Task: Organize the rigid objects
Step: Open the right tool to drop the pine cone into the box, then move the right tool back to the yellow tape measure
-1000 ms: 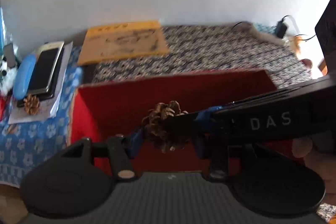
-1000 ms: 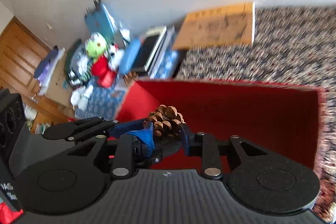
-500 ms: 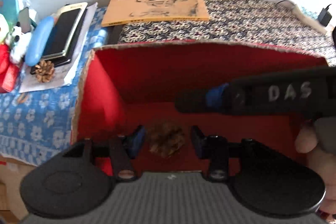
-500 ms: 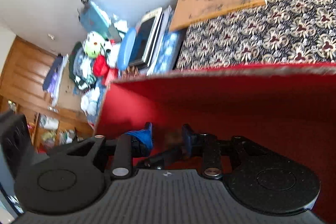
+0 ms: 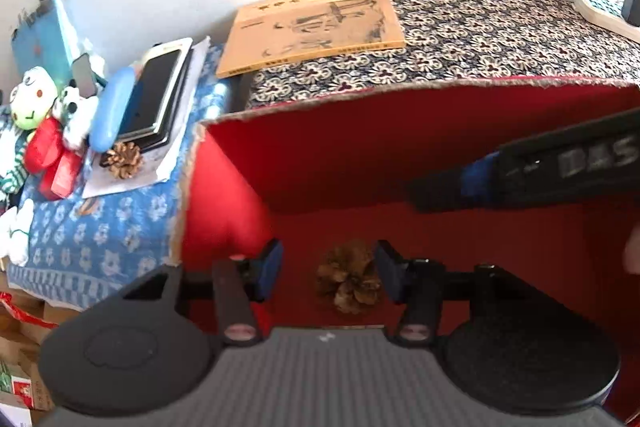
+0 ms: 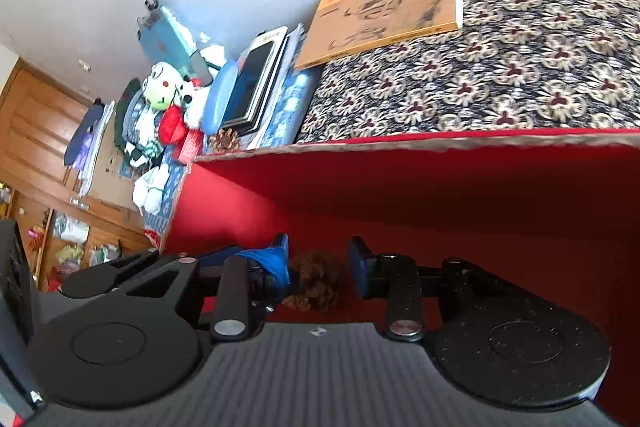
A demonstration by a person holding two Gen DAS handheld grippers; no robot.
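A brown pine cone [image 5: 348,279] lies on the floor of an open red cardboard box [image 5: 400,95]. My left gripper [image 5: 328,259] hangs open just over it, blue pads on either side and not touching. The right gripper [image 5: 416,195] reaches in from the right, its tip above and apart from the cone. In the right wrist view the cone [image 6: 316,283] sits dark below the right gripper [image 6: 319,253], which is open. The left gripper [image 6: 224,255] is beside it inside the red box [image 6: 440,143].
A second pine cone [image 5: 122,159] rests on papers left of the box, by stacked phones [image 5: 160,91] and plush toys [image 5: 28,99]. A yellow book [image 5: 316,23] lies behind the box on patterned cloth. A power strip [image 5: 600,15] lies far right.
The cone was up at rim height between the fingers a second ago. It now lies on the box floor, and both grippers have dipped into the box.
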